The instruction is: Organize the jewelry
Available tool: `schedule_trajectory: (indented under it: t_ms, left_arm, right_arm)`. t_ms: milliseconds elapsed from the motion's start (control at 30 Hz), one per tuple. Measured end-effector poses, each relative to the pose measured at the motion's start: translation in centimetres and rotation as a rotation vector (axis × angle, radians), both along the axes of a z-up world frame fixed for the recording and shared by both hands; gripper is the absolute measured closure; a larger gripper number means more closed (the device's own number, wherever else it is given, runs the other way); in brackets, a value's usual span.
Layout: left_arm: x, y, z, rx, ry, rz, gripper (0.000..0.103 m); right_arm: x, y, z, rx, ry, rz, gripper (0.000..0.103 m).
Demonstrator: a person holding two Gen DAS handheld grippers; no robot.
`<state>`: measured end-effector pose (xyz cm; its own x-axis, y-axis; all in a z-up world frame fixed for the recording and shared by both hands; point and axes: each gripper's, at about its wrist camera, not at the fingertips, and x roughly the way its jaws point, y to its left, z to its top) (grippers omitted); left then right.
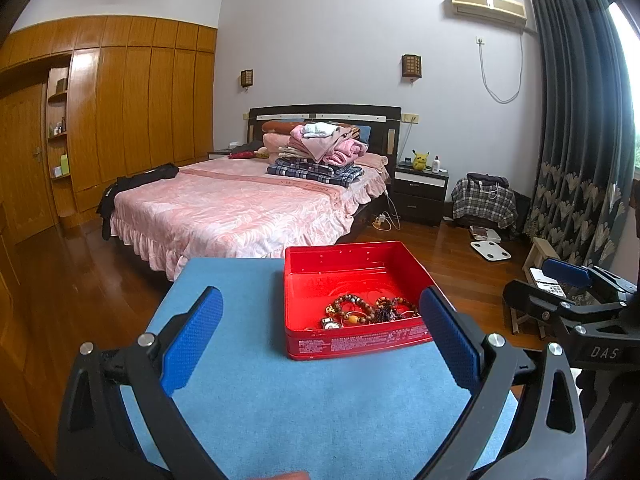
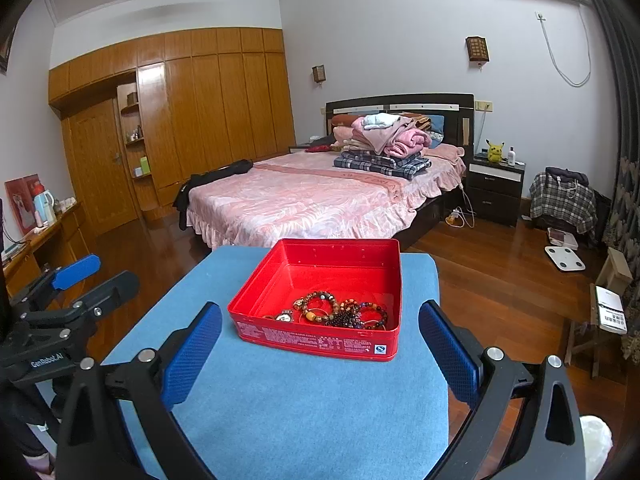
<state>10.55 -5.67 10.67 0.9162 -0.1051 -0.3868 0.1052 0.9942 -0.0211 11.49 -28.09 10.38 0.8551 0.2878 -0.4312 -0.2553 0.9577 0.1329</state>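
The red box [image 1: 352,300] sits on the blue mat [image 1: 300,400], just ahead of the left gripper [image 1: 320,340] and right gripper [image 2: 320,344]. Both are spread wide, holding nothing. The 1 tangled pile of bracelets [image 2: 340,312] looks light, bumpy and slippery; pinch 1 loop.

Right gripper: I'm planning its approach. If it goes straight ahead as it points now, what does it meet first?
Most likely the near wall of the red tin on the blue mat; the right gripper is open and empty. Depth is unclear, so it might pass over the rim.
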Motion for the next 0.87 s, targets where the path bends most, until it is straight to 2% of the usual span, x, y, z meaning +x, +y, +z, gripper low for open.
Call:
schedule_trajectory:
  t_ms: [867]
  left_arm:
    - [0.2,-0.1,-0.3,-0.016,0.008,-0.005,0.007]
  right_arm:
    - [0.1,-0.7,-0.9,-0.007,0.012,-0.008,0.006]
